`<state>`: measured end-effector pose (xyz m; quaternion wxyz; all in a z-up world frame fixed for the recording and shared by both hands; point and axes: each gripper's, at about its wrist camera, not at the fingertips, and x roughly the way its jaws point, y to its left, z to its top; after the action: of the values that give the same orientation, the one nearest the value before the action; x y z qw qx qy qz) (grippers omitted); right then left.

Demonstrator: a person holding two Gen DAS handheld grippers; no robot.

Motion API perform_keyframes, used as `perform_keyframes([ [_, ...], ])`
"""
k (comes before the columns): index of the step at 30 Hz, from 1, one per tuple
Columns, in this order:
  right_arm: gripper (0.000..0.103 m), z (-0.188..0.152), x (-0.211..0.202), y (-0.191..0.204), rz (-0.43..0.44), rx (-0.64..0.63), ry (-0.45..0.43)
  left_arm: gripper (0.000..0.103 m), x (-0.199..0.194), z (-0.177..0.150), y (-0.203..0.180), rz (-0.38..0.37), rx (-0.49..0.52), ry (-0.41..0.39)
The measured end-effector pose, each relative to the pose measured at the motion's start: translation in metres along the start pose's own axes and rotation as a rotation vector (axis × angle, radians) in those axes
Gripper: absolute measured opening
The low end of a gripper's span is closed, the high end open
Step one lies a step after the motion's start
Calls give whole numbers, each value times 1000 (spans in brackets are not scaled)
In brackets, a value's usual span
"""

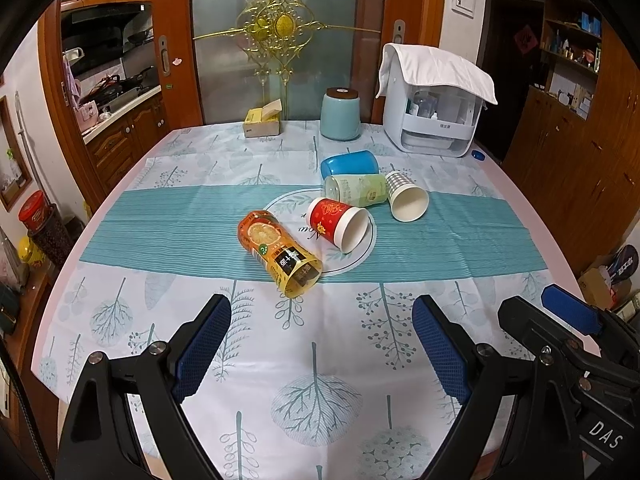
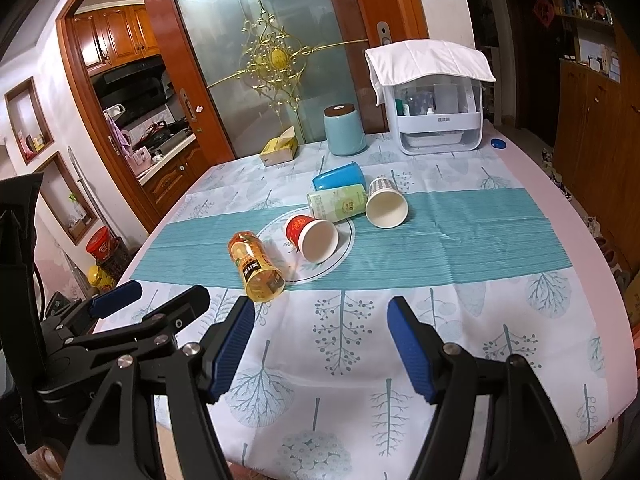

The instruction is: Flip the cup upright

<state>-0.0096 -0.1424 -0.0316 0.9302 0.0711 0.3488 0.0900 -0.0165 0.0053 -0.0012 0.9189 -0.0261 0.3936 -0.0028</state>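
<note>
Several cups lie on their sides mid-table: an orange clear cup [image 1: 280, 254] [image 2: 256, 267], a red paper cup [image 1: 338, 222] [image 2: 312, 236], a pale green cup [image 1: 356, 189] [image 2: 338, 202], a checked paper cup [image 1: 406, 196] [image 2: 386, 202] and a blue cup [image 1: 349, 164] [image 2: 338, 176]. My left gripper [image 1: 322, 312] is open and empty, hovering near the table's front, short of the orange cup. My right gripper [image 2: 322, 312] is open and empty, beside the left one, which shows at the left of its view [image 2: 160, 296].
At the table's back stand a white organiser box under a cloth [image 1: 434, 120] [image 2: 436, 112], a teal canister [image 1: 340, 116] [image 2: 344, 130] and a tissue box [image 1: 262, 124] [image 2: 280, 150]. A small blue lid [image 1: 478, 155] [image 2: 498, 143] lies by the right edge. Wooden cabinets surround the table.
</note>
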Motion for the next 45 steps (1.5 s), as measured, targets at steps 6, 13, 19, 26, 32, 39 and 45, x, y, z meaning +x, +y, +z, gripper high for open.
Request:
perform_keyframes([
  [6, 69, 2, 8, 1, -1, -1, 16, 91, 13, 4, -3, 12, 43, 7],
  [13, 69, 8, 22, 0, -5, 10, 29, 91, 35, 13, -7, 19, 177, -8],
  [19, 69, 15, 55, -5, -2, 37, 75, 91, 69, 29, -1, 13, 297, -2],
  [26, 69, 18, 101, -15, 1, 80, 147, 91, 116, 40, 13, -62, 491, -7],
  [32, 69, 14, 139, -18, 6, 94, 226, 91, 160, 33, 17, -57, 771, -14],
  [39, 69, 11, 167, -23, 6, 100, 276, 91, 173, 32, 38, -132, 952, 51],
  [45, 69, 9, 187, -21, 13, 98, 318, 91, 181, 20, 41, -90, 1105, 9],
])
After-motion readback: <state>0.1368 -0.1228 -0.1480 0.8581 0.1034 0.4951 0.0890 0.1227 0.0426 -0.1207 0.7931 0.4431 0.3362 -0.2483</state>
